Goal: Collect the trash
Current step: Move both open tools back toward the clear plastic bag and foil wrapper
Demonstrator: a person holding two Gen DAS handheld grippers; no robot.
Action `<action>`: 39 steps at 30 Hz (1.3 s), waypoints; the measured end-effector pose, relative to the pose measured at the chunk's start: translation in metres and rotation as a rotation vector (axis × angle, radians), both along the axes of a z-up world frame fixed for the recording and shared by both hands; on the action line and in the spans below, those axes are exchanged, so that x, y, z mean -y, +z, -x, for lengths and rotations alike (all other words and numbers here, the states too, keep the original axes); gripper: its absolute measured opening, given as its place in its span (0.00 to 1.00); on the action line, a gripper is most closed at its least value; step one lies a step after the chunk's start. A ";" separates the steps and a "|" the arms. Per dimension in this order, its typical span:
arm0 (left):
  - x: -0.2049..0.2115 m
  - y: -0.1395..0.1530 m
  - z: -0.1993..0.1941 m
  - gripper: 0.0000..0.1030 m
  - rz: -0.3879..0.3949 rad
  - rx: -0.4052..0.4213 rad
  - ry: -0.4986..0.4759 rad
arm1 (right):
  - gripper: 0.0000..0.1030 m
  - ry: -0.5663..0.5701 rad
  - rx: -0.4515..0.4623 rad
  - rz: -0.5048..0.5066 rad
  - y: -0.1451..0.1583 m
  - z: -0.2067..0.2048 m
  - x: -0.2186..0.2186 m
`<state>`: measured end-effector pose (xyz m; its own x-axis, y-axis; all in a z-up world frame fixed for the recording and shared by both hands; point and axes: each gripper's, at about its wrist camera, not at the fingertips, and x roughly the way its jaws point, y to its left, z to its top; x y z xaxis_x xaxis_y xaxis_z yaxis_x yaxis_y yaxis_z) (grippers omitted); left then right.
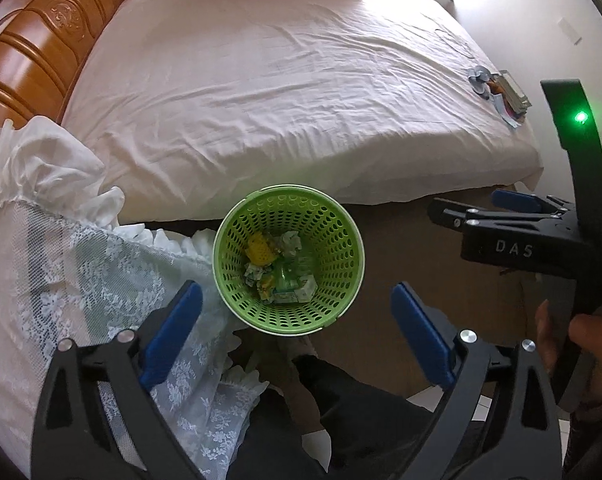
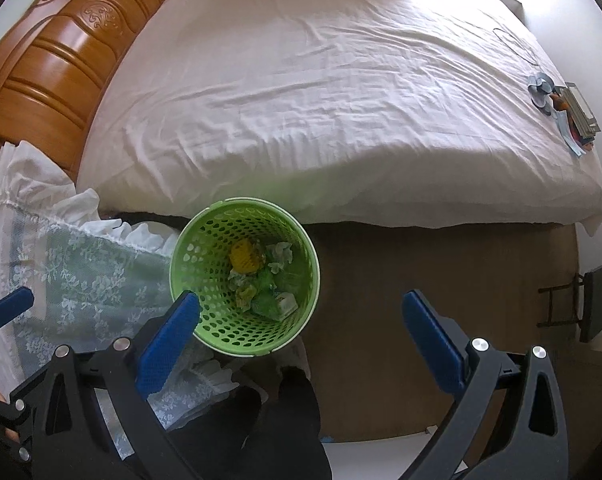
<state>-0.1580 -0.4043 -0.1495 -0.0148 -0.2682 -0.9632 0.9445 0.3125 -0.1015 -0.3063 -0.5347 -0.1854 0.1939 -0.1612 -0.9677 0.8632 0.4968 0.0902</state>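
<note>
Bedroom, pink bed [image 1: 261,92]. Green basket [image 1: 341,240] on floor holds crumpled trash [image 1: 279,268] (wrappers, paper). My left gripper [image 1: 297,320] and right gripper [image 2: 301,324] hover above, both spread wide, empty.

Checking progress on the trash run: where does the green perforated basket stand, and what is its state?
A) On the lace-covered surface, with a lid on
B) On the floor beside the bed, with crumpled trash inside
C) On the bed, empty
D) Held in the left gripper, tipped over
B: the green basket stands upright on the floor against the bed, with crumpled trash in its bottom.
</note>
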 end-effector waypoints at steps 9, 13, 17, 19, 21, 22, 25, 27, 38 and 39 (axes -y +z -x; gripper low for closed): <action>-0.009 0.007 -0.009 0.89 0.009 0.019 0.032 | 0.97 0.012 0.009 -0.014 0.001 -0.008 0.003; -0.020 0.017 -0.019 0.89 0.031 0.068 0.089 | 0.97 0.025 0.042 -0.018 0.005 -0.013 0.001; -0.039 0.035 -0.034 0.89 0.074 0.100 0.160 | 0.97 0.084 0.068 0.023 0.019 -0.027 -0.016; -0.052 0.045 -0.044 0.89 0.092 0.112 0.201 | 0.97 0.117 0.079 0.051 0.029 -0.037 -0.028; -0.065 0.056 -0.051 0.89 0.103 0.137 0.239 | 0.97 0.175 0.104 0.095 0.047 -0.054 -0.046; -0.074 0.062 -0.056 0.89 0.115 0.150 0.261 | 0.97 0.189 0.110 0.104 0.051 -0.057 -0.050; -0.102 0.079 -0.070 0.89 0.145 0.178 0.332 | 0.97 0.268 0.158 0.140 0.074 -0.081 -0.071; -0.123 0.088 -0.082 0.92 0.159 0.186 0.384 | 0.97 0.319 0.192 0.151 0.087 -0.095 -0.082; -0.235 0.103 -0.136 0.92 0.193 0.182 0.714 | 0.98 0.662 0.265 0.165 0.123 -0.201 -0.173; -0.244 0.104 -0.138 0.92 0.194 0.185 0.740 | 0.98 0.692 0.270 0.159 0.125 -0.207 -0.181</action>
<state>-0.0196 -0.1600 -0.0452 0.3895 -0.3094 -0.8675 0.5050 0.8595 -0.0797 -0.0991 -0.3539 -0.0608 0.5281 -0.0504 -0.8477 0.3077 0.9417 0.1357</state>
